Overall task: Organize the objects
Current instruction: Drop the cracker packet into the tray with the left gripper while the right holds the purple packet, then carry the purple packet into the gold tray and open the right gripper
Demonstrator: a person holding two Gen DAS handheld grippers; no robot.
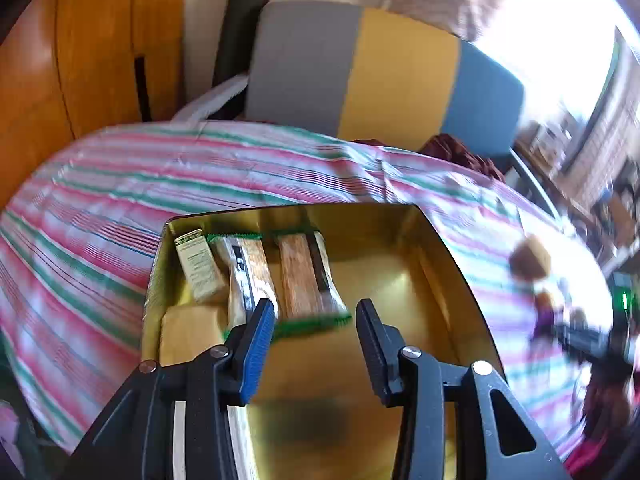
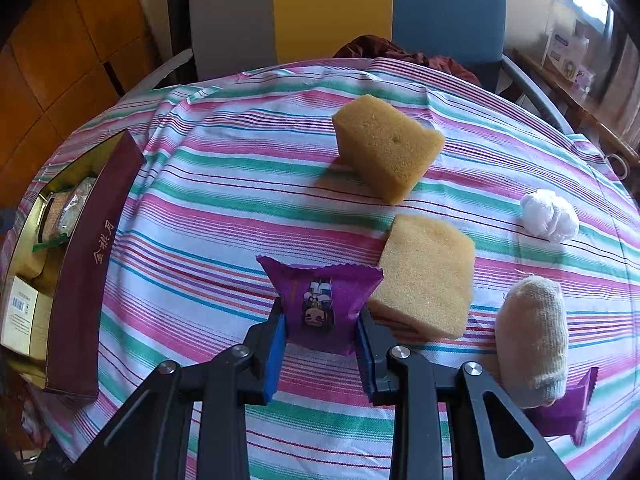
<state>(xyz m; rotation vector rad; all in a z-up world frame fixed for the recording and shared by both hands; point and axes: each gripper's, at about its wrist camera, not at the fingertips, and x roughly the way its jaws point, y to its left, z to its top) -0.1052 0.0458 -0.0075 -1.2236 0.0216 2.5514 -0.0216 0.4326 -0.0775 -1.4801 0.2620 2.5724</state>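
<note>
In the left wrist view, the gold-lined box [image 1: 384, 276] holds a small cream carton [image 1: 199, 266], two wrapped snack bars [image 1: 306, 276] side by side, and a yellow sponge [image 1: 190, 330] in its near left corner. My left gripper [image 1: 315, 308] hovers over the box, open, with nothing pressed between its pads. In the right wrist view, my right gripper [image 2: 321, 316] is shut on a purple snack packet [image 2: 320, 300], just above the striped cloth. The box's maroon wall [image 2: 92, 260] stands at the far left.
Two yellow sponges [image 2: 386, 148] [image 2: 428, 276] lie on the striped tablecloth [image 2: 208, 184] beyond the held packet. A white ball [image 2: 550, 214], a rolled beige sock [image 2: 532, 332] and a second purple packet [image 2: 568, 416] are at right. A grey, yellow and blue chair [image 2: 332, 8] stands behind.
</note>
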